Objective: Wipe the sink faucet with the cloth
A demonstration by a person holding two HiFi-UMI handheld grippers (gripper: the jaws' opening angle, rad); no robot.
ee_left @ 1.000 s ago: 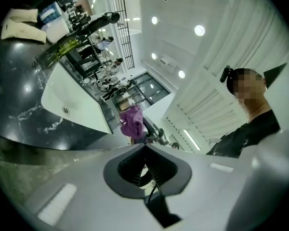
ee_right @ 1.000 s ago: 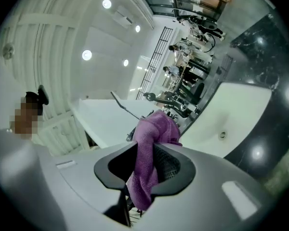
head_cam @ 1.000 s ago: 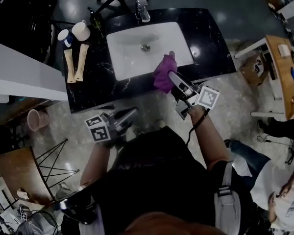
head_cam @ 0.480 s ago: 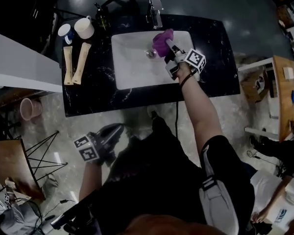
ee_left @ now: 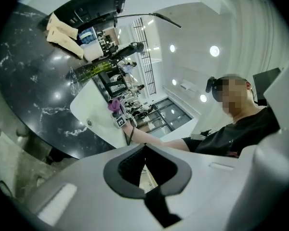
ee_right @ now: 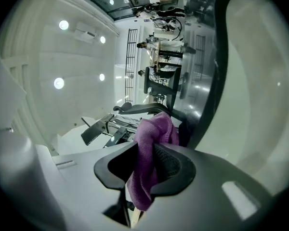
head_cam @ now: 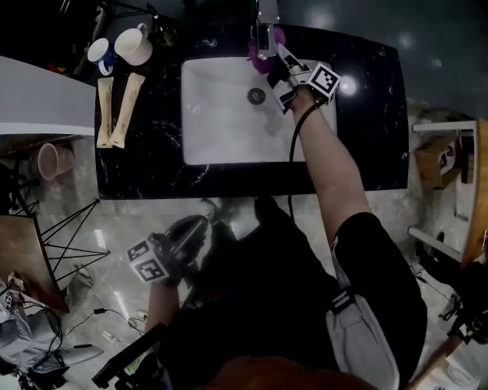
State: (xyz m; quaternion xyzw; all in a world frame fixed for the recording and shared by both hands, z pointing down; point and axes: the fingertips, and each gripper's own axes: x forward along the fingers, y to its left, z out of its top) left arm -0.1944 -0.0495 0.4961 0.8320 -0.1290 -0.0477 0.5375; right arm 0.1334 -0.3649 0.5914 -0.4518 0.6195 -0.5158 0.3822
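Cloth (head_cam: 254, 55), clamped in my right gripper's (head_cam: 281, 55) fingers, sits right at the faucet (head_cam: 266, 13), so I'd press lightly and stroke along the spout, leaving the left gripper (head_cam: 197, 227), fingers together, well clear.

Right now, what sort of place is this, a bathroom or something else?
Probably a washbasin set up in an open office or lab, not a real bathroom: a white sink with a faucet in a black marble counter, yet a wooden desk stands nearby.

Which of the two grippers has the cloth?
The right gripper, by the faucet, jaws clamped on the purple cloth; the left gripper is shut and empty.
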